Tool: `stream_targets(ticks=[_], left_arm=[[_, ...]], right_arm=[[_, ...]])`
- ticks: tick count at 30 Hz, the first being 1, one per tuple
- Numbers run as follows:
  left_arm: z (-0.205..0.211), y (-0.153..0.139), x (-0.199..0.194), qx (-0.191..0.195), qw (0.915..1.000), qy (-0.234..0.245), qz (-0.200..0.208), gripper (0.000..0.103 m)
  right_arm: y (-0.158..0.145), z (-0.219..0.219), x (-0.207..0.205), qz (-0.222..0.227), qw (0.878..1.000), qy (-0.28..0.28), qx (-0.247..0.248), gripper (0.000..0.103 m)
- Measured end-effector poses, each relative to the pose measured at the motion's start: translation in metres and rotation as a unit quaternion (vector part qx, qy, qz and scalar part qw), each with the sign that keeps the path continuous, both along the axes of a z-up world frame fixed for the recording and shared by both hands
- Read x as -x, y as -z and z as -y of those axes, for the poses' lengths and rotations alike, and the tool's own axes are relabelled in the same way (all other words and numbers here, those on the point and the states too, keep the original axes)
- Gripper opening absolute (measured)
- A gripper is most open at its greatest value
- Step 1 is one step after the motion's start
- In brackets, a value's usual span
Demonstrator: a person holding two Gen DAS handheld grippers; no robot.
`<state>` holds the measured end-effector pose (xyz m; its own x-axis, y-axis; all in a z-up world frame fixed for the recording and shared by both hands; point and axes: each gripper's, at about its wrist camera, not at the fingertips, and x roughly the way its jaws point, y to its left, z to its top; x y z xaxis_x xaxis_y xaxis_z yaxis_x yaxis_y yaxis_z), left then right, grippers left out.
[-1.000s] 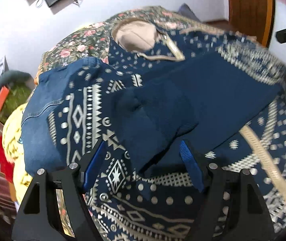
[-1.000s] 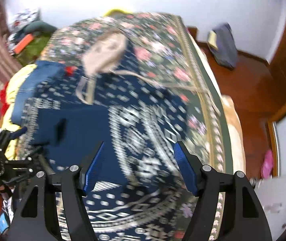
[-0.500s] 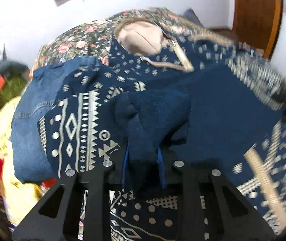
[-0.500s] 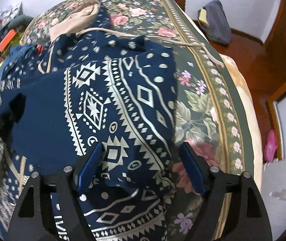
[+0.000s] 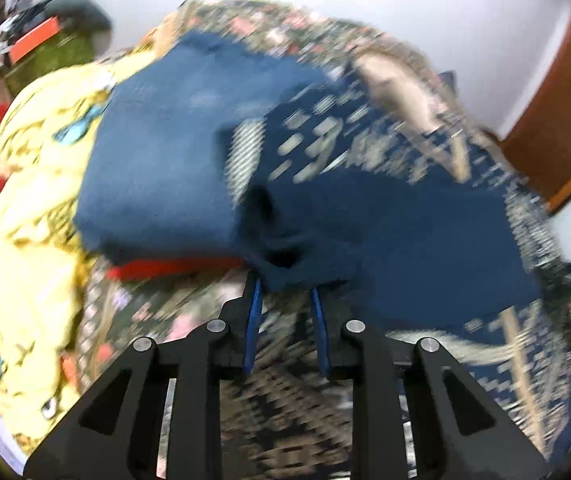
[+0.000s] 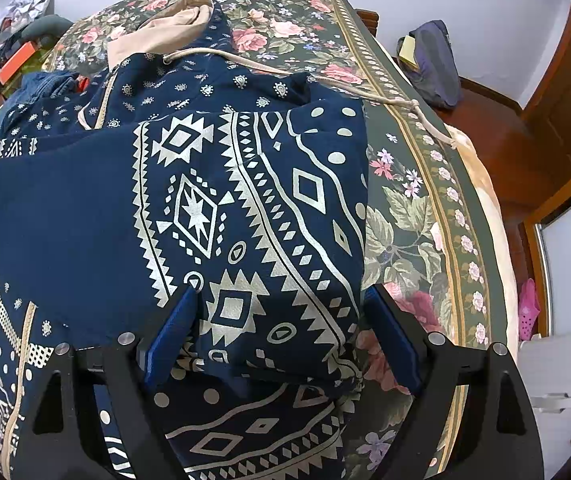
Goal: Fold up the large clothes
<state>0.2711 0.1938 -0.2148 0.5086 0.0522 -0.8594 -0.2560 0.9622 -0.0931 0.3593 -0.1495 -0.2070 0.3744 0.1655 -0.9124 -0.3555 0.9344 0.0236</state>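
A large navy hoodie [image 6: 245, 200] with silver geometric print and a beige-lined hood [image 6: 165, 32] lies on the floral bedspread [image 6: 405, 220]. My right gripper [image 6: 281, 328] is open, its blue pads astride the folded patterned sleeve near the hoodie's right edge. In the blurred left wrist view my left gripper [image 5: 287, 292] is shut on a bunch of the hoodie's plain navy fabric [image 5: 305, 256] and holds it lifted.
Blue jeans [image 5: 157, 168], a yellow garment [image 5: 33, 240] and something red [image 5: 165, 266] lie at the bed's left side. A dark bag [image 6: 433, 64] sits on the wooden floor to the right. A pile of clutter [image 6: 21, 44] stands at the far left.
My left gripper closed on the plain navy fabric and has swung left with it, blurring the view. My right gripper came down over the patterned sleeve and stays open.
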Motion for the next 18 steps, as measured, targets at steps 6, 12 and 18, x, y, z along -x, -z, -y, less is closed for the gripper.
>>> stream_targets(ticks=[6,12,18], left_arm=[[-0.013,0.019,0.017,-0.038,0.9981,-0.014,-0.046,0.024],[-0.006,-0.017,0.023,-0.041,0.9990,0.014,-0.007,0.042],[0.018,-0.066,0.008,-0.081,0.9940,0.055,0.049,0.053]], right_arm=[[0.000,-0.002,0.000,-0.009,1.000,0.010,0.002,0.084],[-0.015,0.002,-0.008,-0.033,0.999,0.027,-0.026,0.084],[-0.065,0.000,-0.013,0.019,0.998,0.018,-0.050,0.084]])
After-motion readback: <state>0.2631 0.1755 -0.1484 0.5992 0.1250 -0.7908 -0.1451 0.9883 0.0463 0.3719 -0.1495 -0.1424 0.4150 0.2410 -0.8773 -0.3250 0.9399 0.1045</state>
